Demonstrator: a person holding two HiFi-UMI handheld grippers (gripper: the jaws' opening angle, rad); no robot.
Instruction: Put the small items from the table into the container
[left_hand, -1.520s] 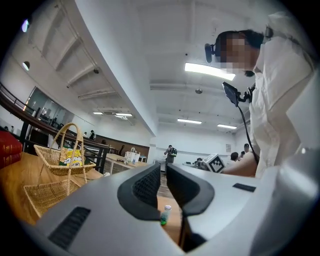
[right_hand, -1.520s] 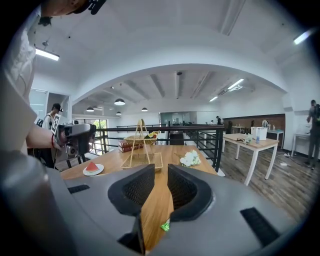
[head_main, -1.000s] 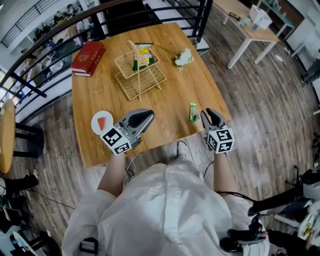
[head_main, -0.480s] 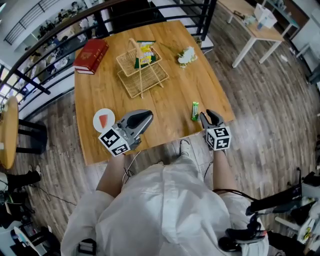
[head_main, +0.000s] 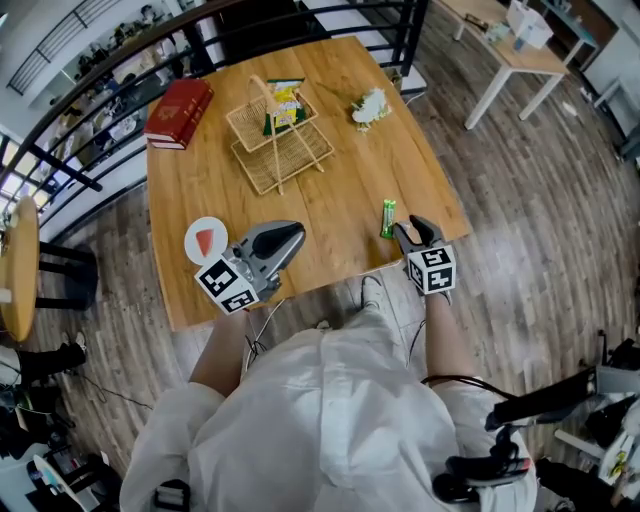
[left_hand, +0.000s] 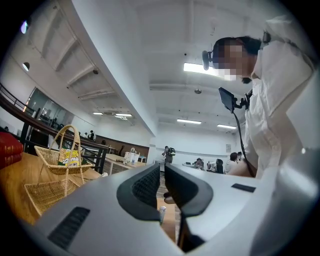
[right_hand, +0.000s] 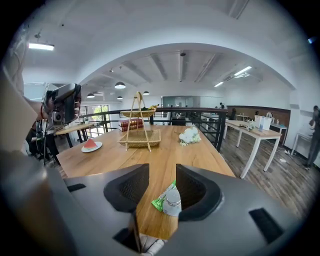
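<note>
Table stock, listed against the wicker basket stand. Red book, left of the stand at the table's far corner; no title legible. Plate with a watermelon slice, on the near side and left of the stand. Left gripper, near side of the stand at the table edge: jaws drawn together to a thin slit, nothing in them. Stand itself: upper tier already carries one yellow-and-green snack packet (print too small to read), lower tier looks bare. White flower sprig, right of the stand. Green packet, well apart from the stand toward the near right corner, flat on the table; lettering not legible. Right gripper, just past that packet: jaws opening, the packet lying between them close to one pad, not yet pinched. Progress, by judgement: one item stowed; the green packet remains, possibly the sprig too.
</note>
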